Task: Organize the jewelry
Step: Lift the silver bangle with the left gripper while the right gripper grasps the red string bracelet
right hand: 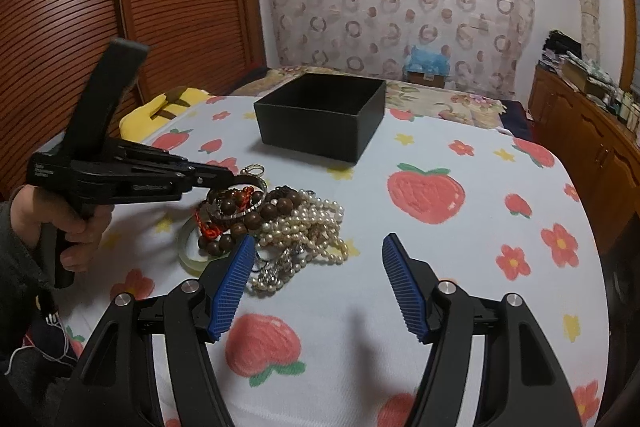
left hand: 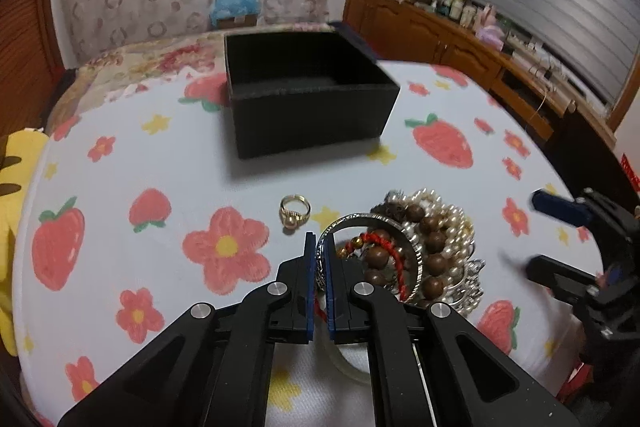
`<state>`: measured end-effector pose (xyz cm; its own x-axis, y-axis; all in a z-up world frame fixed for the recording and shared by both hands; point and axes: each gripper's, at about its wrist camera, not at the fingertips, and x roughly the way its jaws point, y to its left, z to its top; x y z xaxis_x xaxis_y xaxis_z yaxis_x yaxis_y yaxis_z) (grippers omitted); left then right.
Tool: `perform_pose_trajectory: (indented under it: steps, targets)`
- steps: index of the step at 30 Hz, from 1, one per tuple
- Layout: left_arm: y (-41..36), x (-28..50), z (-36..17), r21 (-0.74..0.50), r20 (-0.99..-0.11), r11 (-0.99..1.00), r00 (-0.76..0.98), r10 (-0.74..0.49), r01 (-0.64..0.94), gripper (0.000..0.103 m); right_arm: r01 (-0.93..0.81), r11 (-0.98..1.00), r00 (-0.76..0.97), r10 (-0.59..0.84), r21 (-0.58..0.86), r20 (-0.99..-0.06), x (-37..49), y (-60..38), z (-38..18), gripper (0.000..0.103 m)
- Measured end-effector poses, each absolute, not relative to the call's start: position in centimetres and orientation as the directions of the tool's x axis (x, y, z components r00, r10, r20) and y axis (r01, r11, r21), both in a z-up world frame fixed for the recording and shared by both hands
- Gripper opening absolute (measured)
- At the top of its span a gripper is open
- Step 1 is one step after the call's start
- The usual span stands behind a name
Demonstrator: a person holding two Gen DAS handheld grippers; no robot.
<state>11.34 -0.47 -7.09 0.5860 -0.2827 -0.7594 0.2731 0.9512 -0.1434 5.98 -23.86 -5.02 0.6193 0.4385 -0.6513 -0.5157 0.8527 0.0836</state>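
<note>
A pile of jewelry [left hand: 432, 247] lies on the strawberry-print cloth: pearl strands [right hand: 308, 223], brown wooden beads [left hand: 434, 241], a red cord [left hand: 390, 247] and a silver bangle [left hand: 416, 259]. My left gripper [left hand: 319, 243] is shut on the bangle's near rim; it also shows in the right wrist view [right hand: 236, 181]. A gold ring [left hand: 294, 213] lies left of the pile. An open, empty black box [left hand: 316, 115] stands beyond. My right gripper [right hand: 318, 247] is open and empty, just right of the pile.
A pale translucent bangle [right hand: 192, 251] lies under the pile's near side. A yellow plush [left hand: 12, 187] sits at the cloth's left edge. Wooden cabinets [left hand: 460, 43] with clutter stand to the right, a louvred wooden door [right hand: 140, 7] to the left.
</note>
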Motion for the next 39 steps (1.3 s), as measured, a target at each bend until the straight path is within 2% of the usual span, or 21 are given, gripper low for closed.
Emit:
perform_pose_trajectory:
  steps: [11,15,21,29,31,39]
  targets:
    - [1.6,10.2,-4.5,-0.167,-0.675,0.958,0.681,-0.285,0.235,0.003,-0.569,0.814,0.54,0.474,0.114,-0.695,9.5,-20.7,-5.5,0.046]
    - [2.5,10.1,-4.4,-0.173,-0.666,0.963,0.696,-0.269,0.207,0.003,-0.576,0.809,0.508,0.469,0.119,-0.722,11.0,-19.6,-5.8,0.037]
    - [4.4,10.2,-4.3,-0.207,-0.658,0.963,0.704,-0.269,0.174,0.003,-0.584,0.797,0.448,0.473,0.152,-0.759,12.7,-18.5,-6.0,0.036]
    - [5.4,10.4,-3.9,-0.21,-0.652,0.965,0.713,-0.258,0.156,0.003,-0.632,0.748,0.381,0.525,0.2,-0.761,12.5,-16.7,-5.4,0.034]
    - [5.4,10.4,-4.0,-0.213,-0.652,0.965,0.713,-0.259,0.156,0.003,-0.647,0.738,0.371,0.526,0.193,-0.766,12.2,-15.9,-5.3,0.026]
    - [5.5,10.4,-4.0,-0.211,-0.652,0.965,0.713,-0.259,0.157,0.003,-0.642,0.749,0.358,0.481,0.163,-0.8,12.3,-14.8,-6.0,0.015]
